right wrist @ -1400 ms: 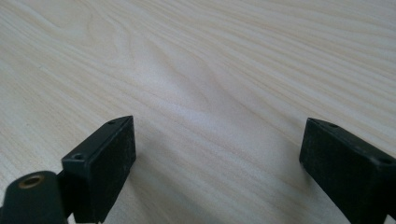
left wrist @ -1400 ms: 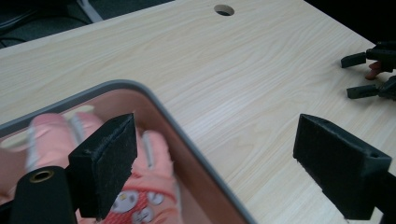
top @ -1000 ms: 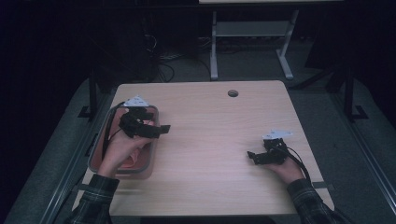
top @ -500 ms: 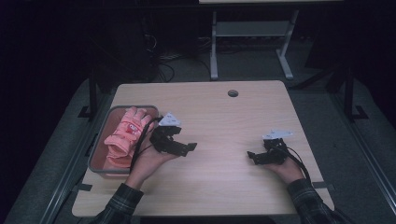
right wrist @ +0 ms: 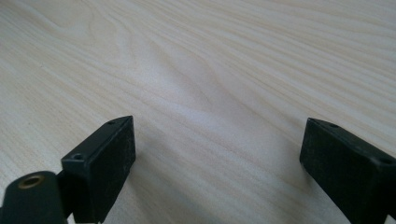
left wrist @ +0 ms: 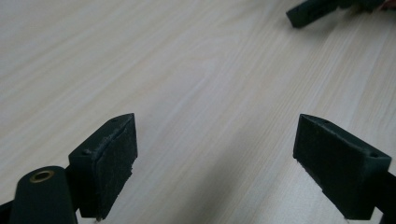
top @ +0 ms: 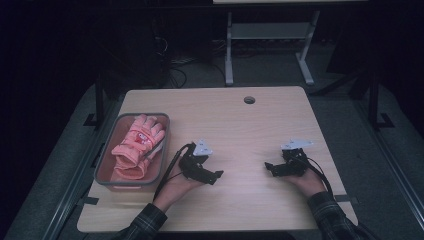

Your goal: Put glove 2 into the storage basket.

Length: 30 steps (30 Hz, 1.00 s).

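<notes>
1. At the far left of the counter (top: pixel 235 115), a pair of pink gloves (top: pixel 136 146) is seen lying stacked inside a grey-rimmed tray (top: pixel 165 145). One second ago the tray was covered by the left hand and its gripper; half a second ago the gloves were already uncovered. They are judged to have been set down there, so the placing step appears finished.

2. The left gripper (top: pixel 216 175) is now seen right of the tray, low over bare wood near the person's edge, well apart from the gloves. It has been carried away from the tray and lowered. Its jaws are spread wide with nothing between them, as shown in the left gripper view (left wrist: pixel 215 163).

3. The right gripper (top: pixel 270 168) is found where it was in both earlier pictures, resting near the right edge. Its jaws are released and empty, with only wood grain between them (right wrist: pixel 217 163).

4. With both grippers empty and parked, the work is judged complete or paused.
</notes>
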Available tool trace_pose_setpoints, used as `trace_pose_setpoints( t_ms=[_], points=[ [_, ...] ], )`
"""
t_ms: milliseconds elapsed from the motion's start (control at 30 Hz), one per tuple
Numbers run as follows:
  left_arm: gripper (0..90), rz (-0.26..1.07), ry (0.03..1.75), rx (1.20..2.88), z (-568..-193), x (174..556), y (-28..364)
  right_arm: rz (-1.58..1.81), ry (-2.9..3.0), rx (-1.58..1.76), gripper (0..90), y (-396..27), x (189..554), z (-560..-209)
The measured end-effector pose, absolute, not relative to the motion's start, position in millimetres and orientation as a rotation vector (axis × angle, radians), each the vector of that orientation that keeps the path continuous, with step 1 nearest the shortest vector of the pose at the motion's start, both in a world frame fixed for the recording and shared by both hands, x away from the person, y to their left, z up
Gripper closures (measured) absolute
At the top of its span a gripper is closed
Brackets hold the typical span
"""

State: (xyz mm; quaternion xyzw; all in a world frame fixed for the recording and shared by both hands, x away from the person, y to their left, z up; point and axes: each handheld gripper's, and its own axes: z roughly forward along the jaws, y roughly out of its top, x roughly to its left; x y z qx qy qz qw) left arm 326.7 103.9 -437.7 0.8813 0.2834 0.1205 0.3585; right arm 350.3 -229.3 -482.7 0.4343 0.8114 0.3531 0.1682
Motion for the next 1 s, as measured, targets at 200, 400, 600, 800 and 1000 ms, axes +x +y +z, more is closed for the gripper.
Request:
trace_pose_setpoints(
  t_ms=[200, 400, 600, 800, 1000],
  points=[
    [12.8, 0.334, 0.728, 2.341, -460, 329, 99, 1.004, 2.308, 1.236, 9.9, -229, 350, -483],
    [12.6, 0.339, 0.726, 2.316, -471, 329, 102, 1.006, 2.310, 1.237, 9.9, -229, 350, -483],
    [12.6, 0.304, 0.705, 2.247, -478, 330, 108, 1.008, 2.312, 1.239, 9.9, -229, 350, -483],
    [12.8, 0.293, 0.693, 2.250, -479, 330, 108, 1.008, 2.314, 1.238, 9.7, -228, 349, -483],
    [12.8, 0.291, 0.694, 2.249, -479, 330, 108, 1.011, 2.316, 1.234, 9.4, -228, 350, -483]
  ],
)
